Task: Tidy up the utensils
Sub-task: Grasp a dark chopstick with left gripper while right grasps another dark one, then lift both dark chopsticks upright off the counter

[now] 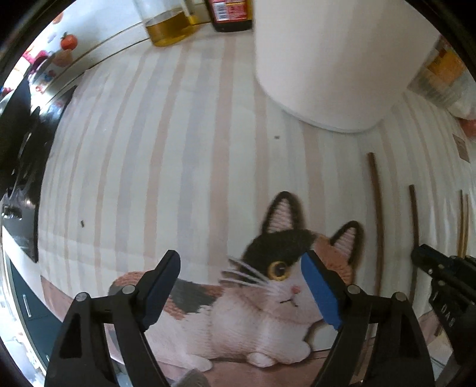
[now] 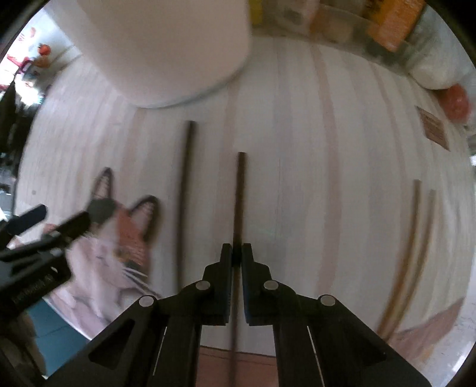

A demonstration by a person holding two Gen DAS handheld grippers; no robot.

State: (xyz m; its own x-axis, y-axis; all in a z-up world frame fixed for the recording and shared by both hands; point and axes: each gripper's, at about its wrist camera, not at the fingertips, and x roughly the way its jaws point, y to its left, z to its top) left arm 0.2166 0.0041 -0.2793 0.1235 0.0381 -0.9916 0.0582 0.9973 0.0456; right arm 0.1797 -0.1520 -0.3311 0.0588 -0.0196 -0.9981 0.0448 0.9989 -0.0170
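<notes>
My left gripper stands open over the cat picture on the striped mat, with nothing between its blue pads. In the right wrist view my right gripper is shut on a dark chopstick that lies along the mat. A second dark chopstick lies parallel just to its left. Two paler chopsticks lie together further right. A tall white holder stands at the far end of the mat. The left wrist view shows the holder, both dark chopsticks and my right gripper at the right edge.
Behind the mat stand an oil bottle and a dark sauce bottle. Packets and bags crowd the back right, with a red item and a brown tag. A black hob lies left of the mat.
</notes>
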